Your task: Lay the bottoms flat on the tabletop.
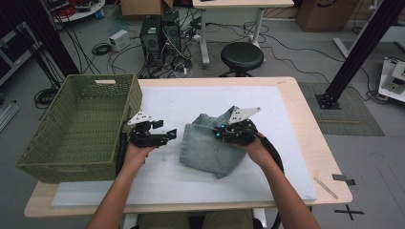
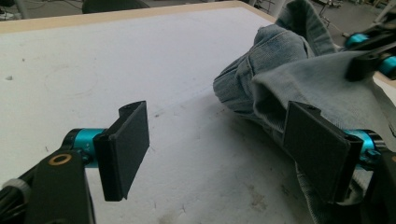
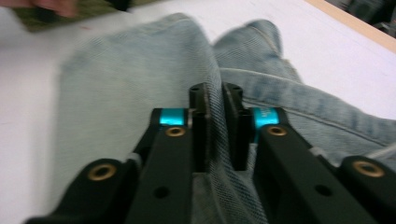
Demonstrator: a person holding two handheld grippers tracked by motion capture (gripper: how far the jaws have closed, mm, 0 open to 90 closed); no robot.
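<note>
— Right gripper view first: what do the jaws show?

— I see the right gripper (image 3: 215,126) clamped on a raised fold of the jeans (image 3: 135,79); the two black jaws are pressed together with only denim between them; the cloth spreads away on both sides over the white mat (image 3: 336,51).

— And the left one?

— In the left gripper view the left gripper (image 2: 224,149) has its jaws wide apart; nothing sits between them except bare mat (image 2: 93,60); the far jaw rests against the edge of the jeans (image 2: 289,70), and I cannot tell whether any cloth lies inside it.

— Where do the jeans lie on the table?

— From the high view, the jeans (image 1: 205,148) lie folded in a bundle on the mat (image 1: 191,100), near its middle and slightly right; the right gripper (image 1: 220,133) sits on top of them; the left gripper (image 1: 168,134) is just beside their left edge; a green woven basket (image 1: 76,124) stands at the table's left end, overhanging the wooden table (image 1: 305,119).
</note>
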